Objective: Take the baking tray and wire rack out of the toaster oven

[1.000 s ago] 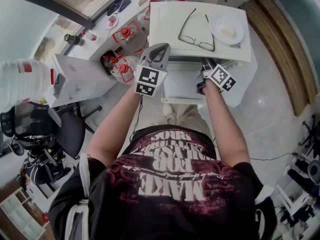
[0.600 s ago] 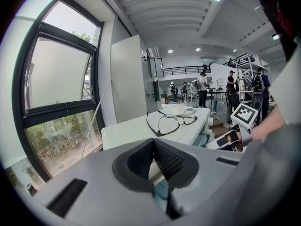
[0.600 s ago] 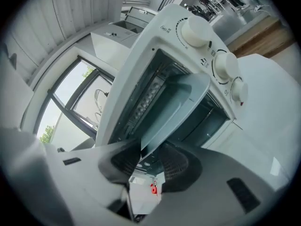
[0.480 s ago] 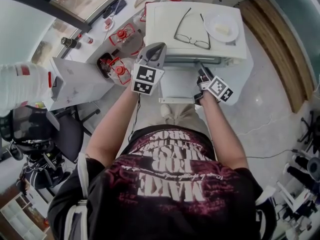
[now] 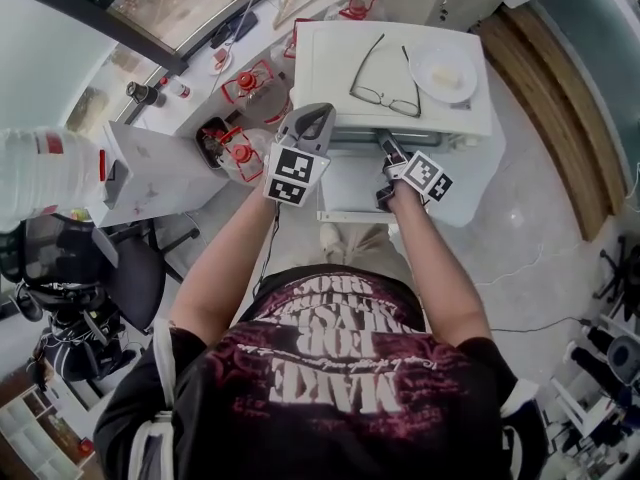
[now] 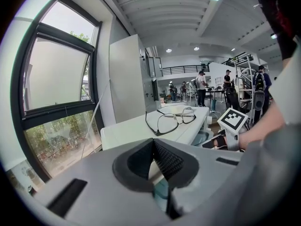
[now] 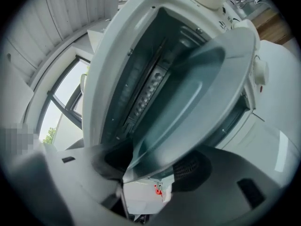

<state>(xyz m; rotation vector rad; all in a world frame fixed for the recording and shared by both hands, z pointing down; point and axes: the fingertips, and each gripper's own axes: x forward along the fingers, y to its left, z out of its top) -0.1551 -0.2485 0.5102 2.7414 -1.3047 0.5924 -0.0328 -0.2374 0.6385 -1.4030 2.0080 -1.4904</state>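
Observation:
The white toaster oven (image 5: 330, 58) stands in front of me with its door (image 5: 350, 183) folded down flat. My right gripper (image 5: 385, 146) is at the oven mouth. In the right gripper view the grey-green baking tray (image 7: 188, 98) juts out of the oven cavity (image 7: 141, 79), and its rim runs between the jaws of the right gripper (image 7: 150, 166). Those jaws are opening and a gap shows beside the rim. I cannot make out the wire rack. My left gripper (image 5: 318, 111) (image 6: 153, 142) hovers shut and empty by the oven's left front corner.
Spectacles (image 5: 385, 68) and a white plate (image 5: 443, 68) lie on the oven's top. Red-capped bottles (image 5: 245, 78) and a white box (image 5: 150, 163) crowd the counter to the left. An office chair (image 5: 130, 278) stands at the lower left.
My right gripper has slid left along the oven's front, closer to the mouth. The left gripper has stayed where it was.

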